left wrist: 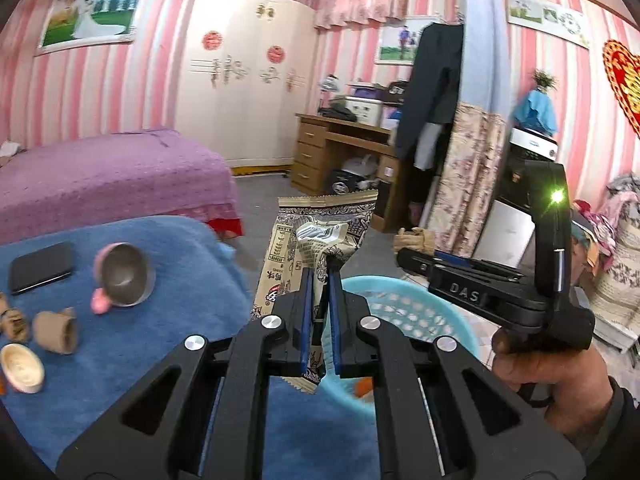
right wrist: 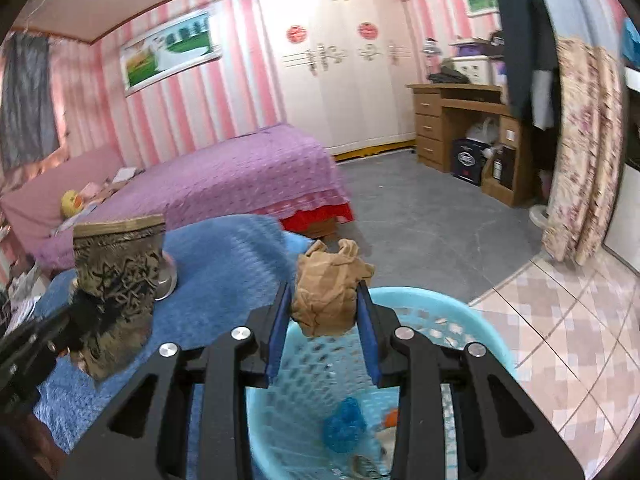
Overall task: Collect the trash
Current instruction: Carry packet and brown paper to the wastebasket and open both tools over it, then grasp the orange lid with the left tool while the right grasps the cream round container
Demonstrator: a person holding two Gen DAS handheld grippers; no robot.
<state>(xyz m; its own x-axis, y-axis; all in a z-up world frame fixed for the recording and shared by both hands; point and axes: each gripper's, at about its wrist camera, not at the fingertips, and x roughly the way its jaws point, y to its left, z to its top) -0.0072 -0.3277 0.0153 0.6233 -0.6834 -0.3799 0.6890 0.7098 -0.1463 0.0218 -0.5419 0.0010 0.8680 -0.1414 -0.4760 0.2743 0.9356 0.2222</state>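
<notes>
Between the pinched fingers of the left gripper (left wrist: pixel 320 276), a snack wrapper (left wrist: pixel 320 232); between the partly open right gripper (right wrist: pixel 324 300), a crumpled brown paper (right wrist: pixel 326 292), both over the blue basket (right wrist: pixel 472 320) beside the table's (left wrist: pixel 192 320) edge. Carrying step, seemingly near done. Next: lower over the basket, then spread the fingers and drop.
</notes>
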